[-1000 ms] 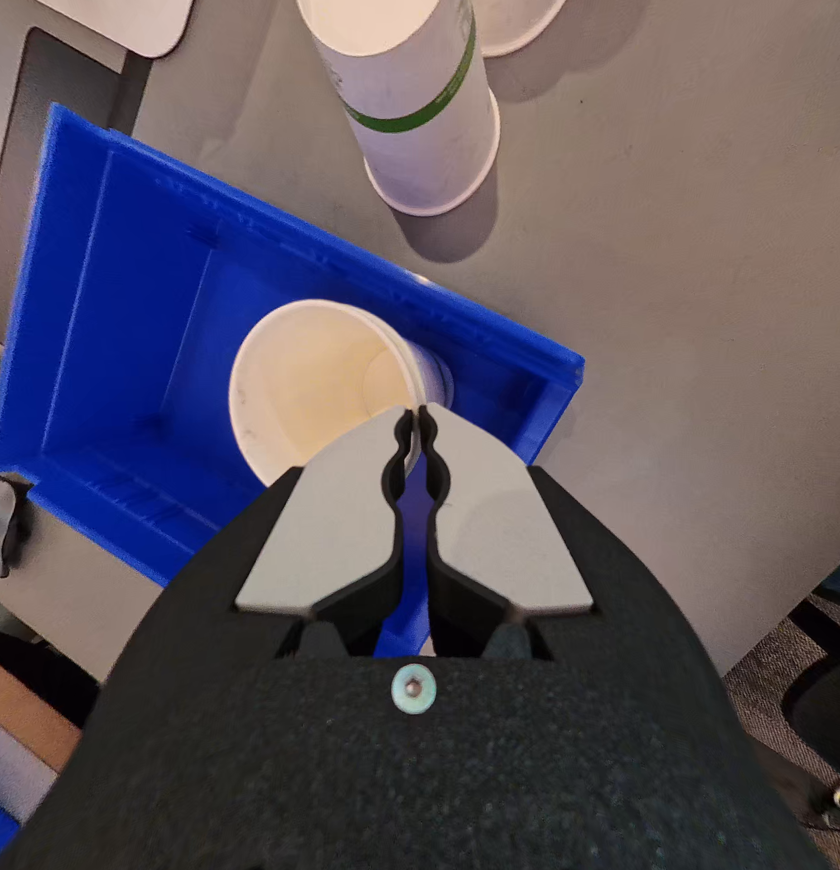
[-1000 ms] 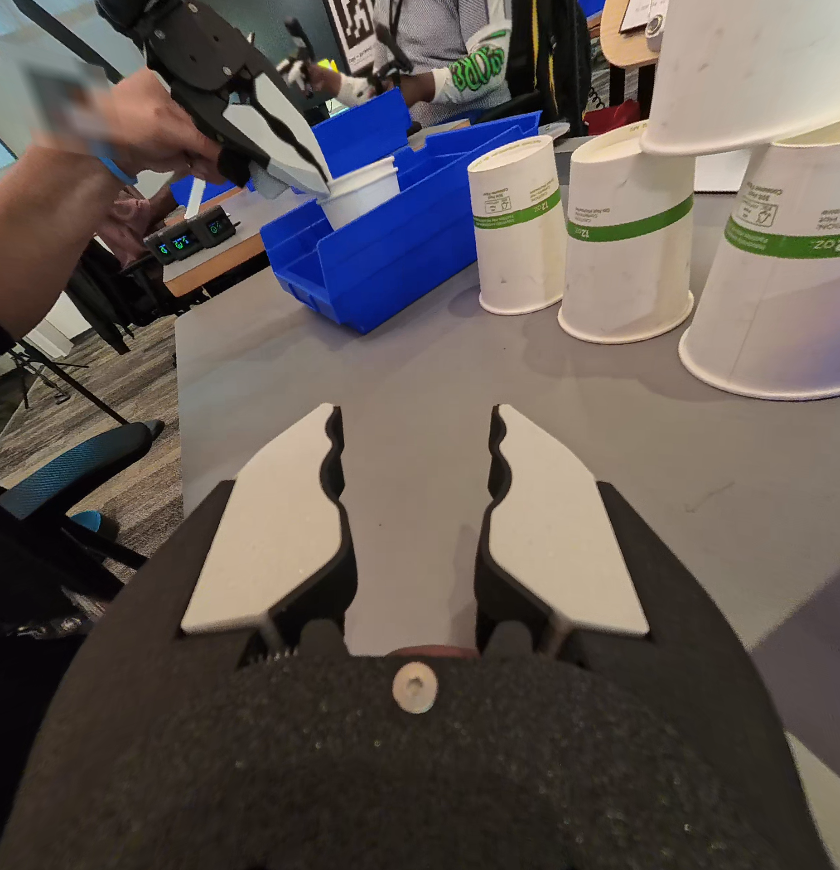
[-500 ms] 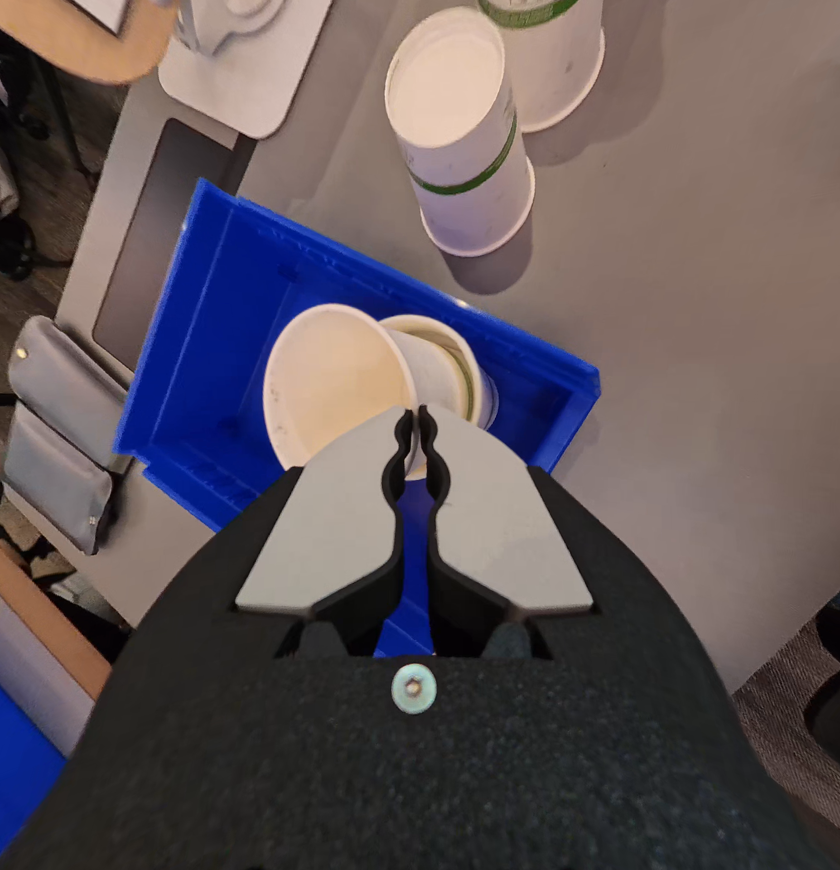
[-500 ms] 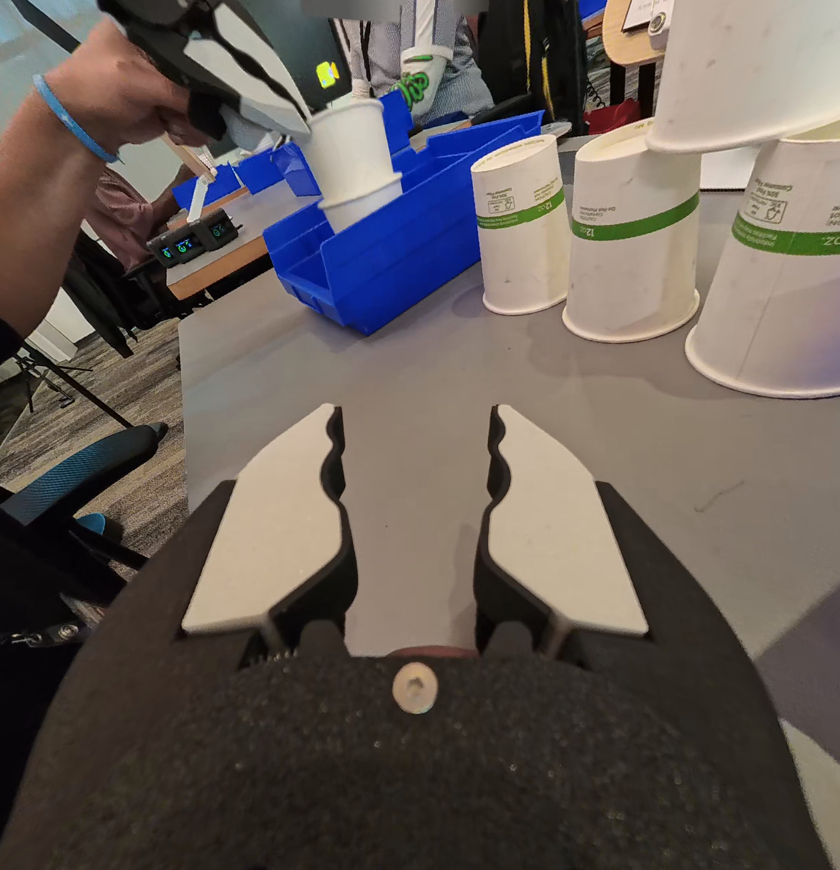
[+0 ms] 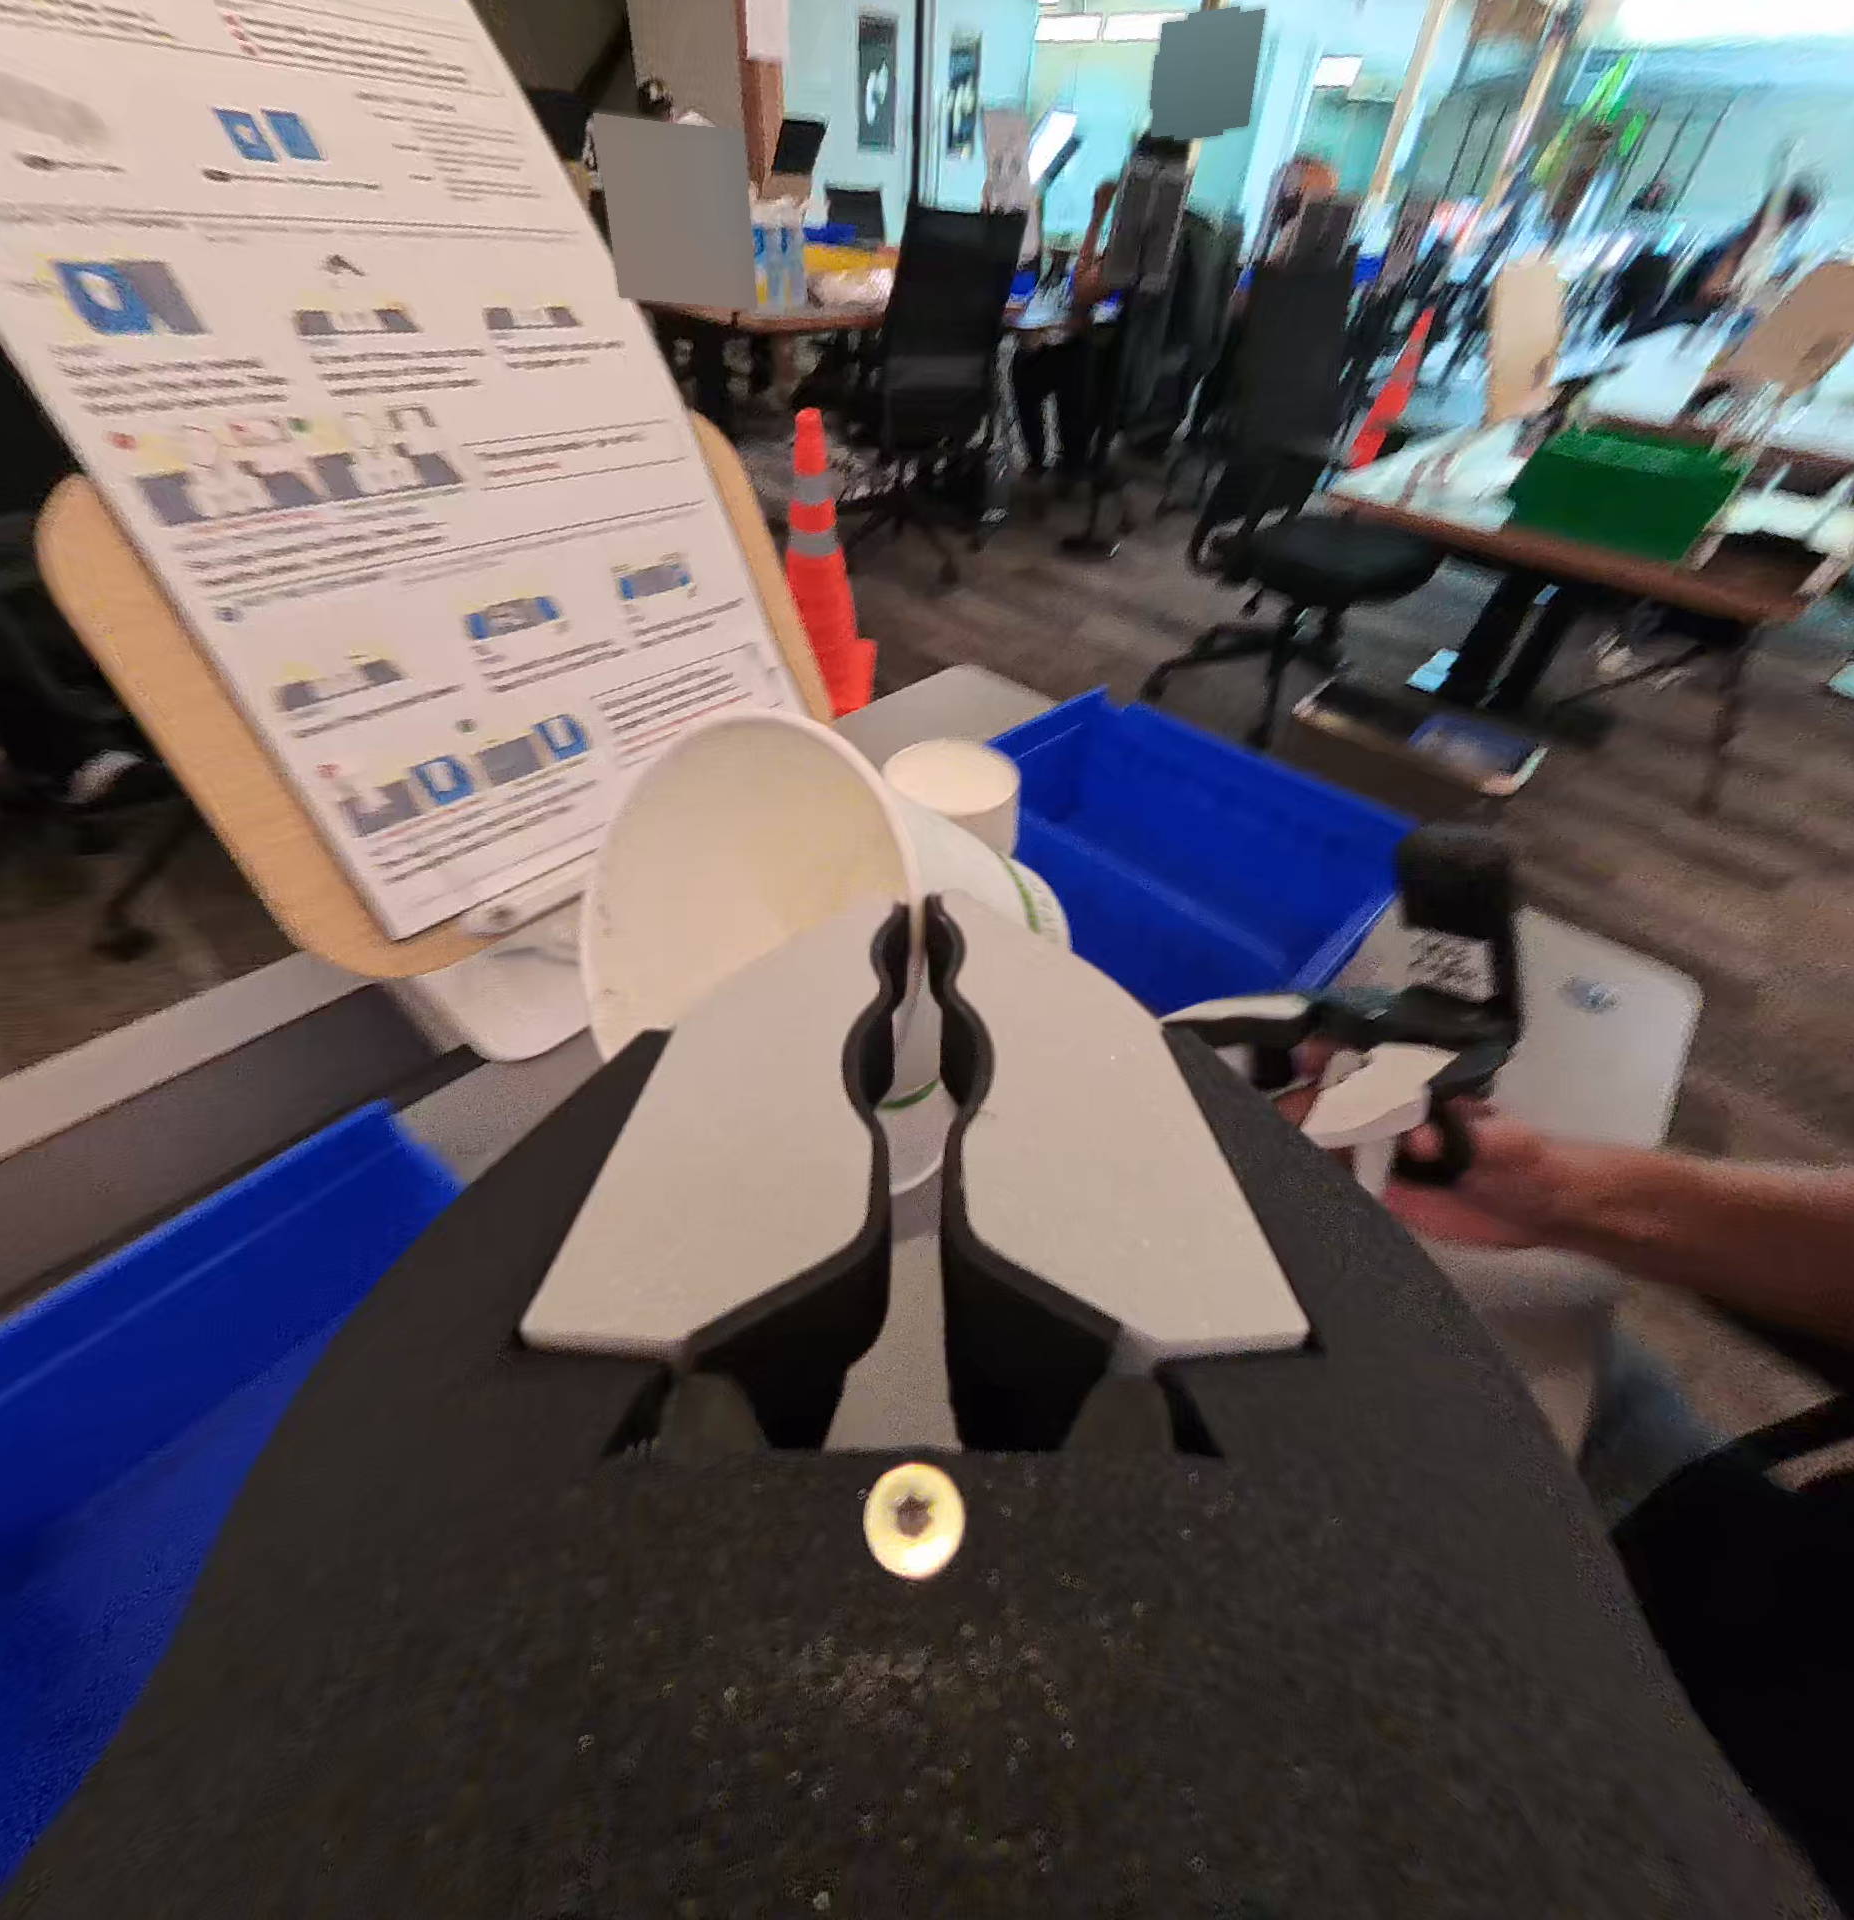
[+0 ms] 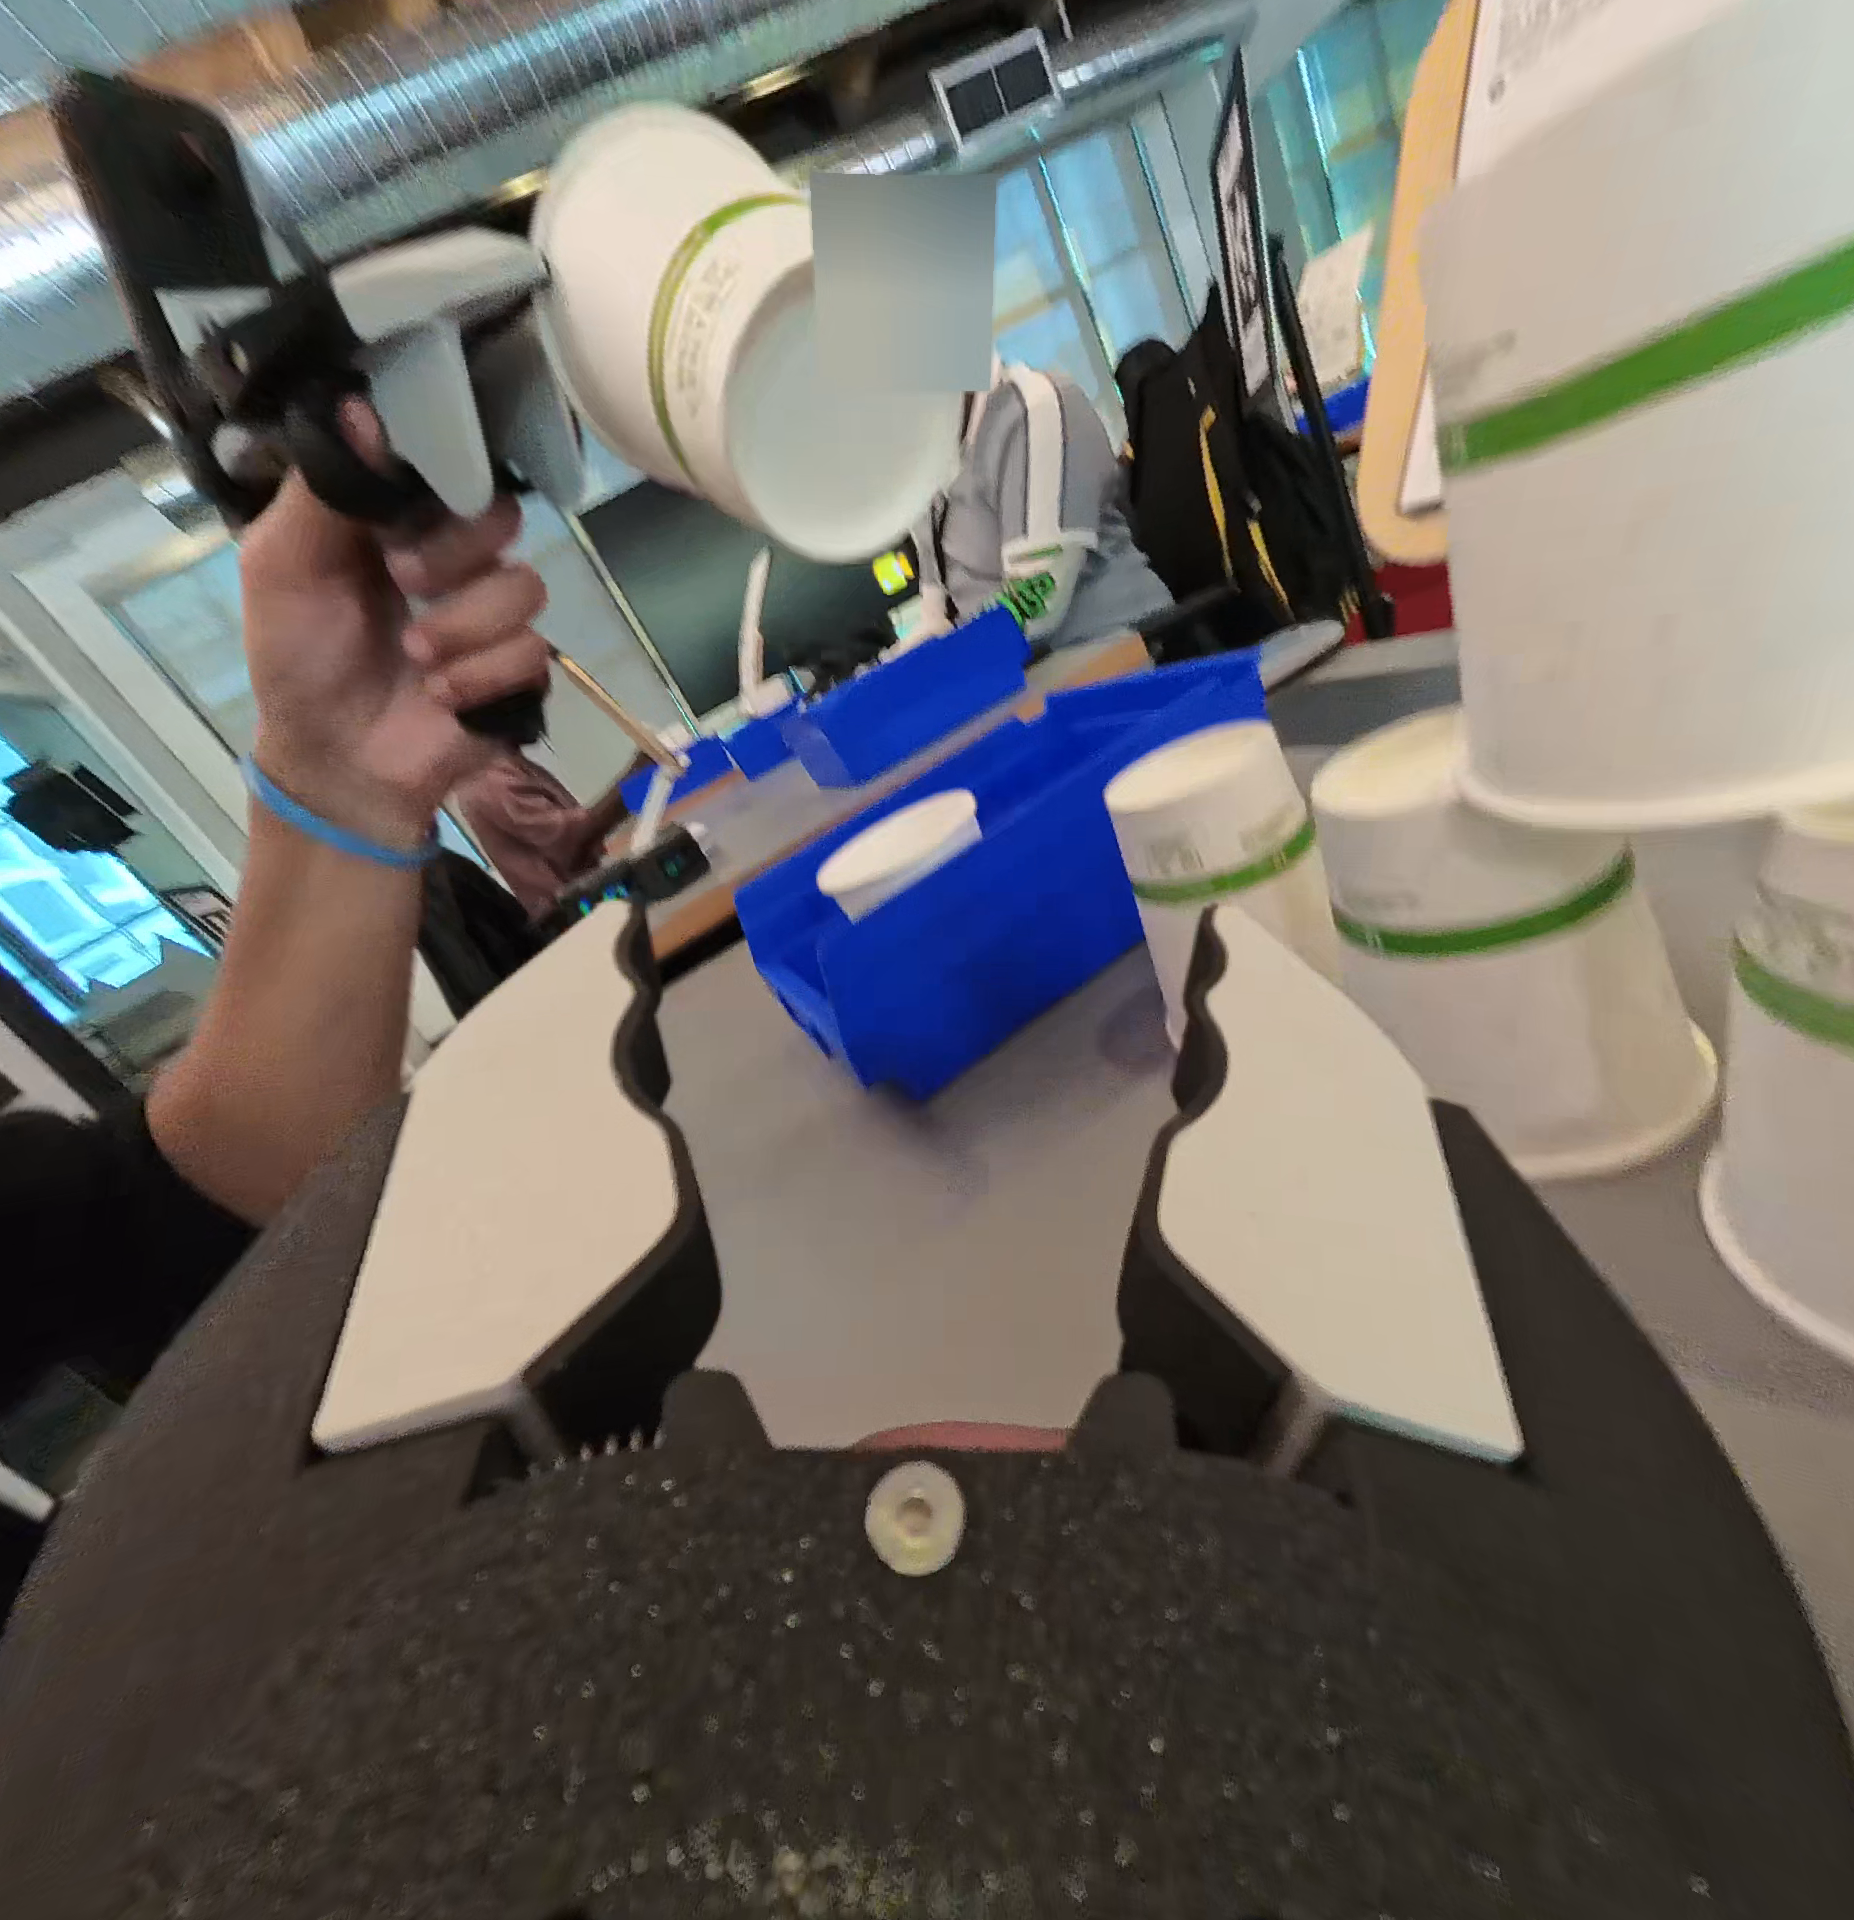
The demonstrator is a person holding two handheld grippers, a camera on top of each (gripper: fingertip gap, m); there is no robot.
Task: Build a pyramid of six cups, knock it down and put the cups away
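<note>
My left gripper (image 5: 918,920) is shut on the rim of a white paper cup with a green band (image 5: 741,873). It shows in the right wrist view (image 6: 518,332) high at the upper left, holding that cup (image 6: 736,353) on its side in the air. My right gripper (image 6: 918,935) is open and empty, low over the grey table (image 6: 902,1247), facing a blue bin (image 6: 964,987). One upturned cup (image 6: 897,847) stands in the bin. Three upturned cups (image 6: 1474,935) stand in a row at the right, with another cup (image 6: 1650,468) on top.
A tilted board with a printed sheet (image 5: 362,436) stands behind the cups. Another blue bin (image 5: 1193,862) is farther back, and blue plastic (image 5: 123,1403) fills the lower left. Office chairs, an orange cone (image 5: 819,561) and people at other tables lie beyond.
My left gripper has lifted its cup out of the cup left in the bin, raised it high and turned it sideways. My right gripper, still open, has moved closer to the bin and cups.
</note>
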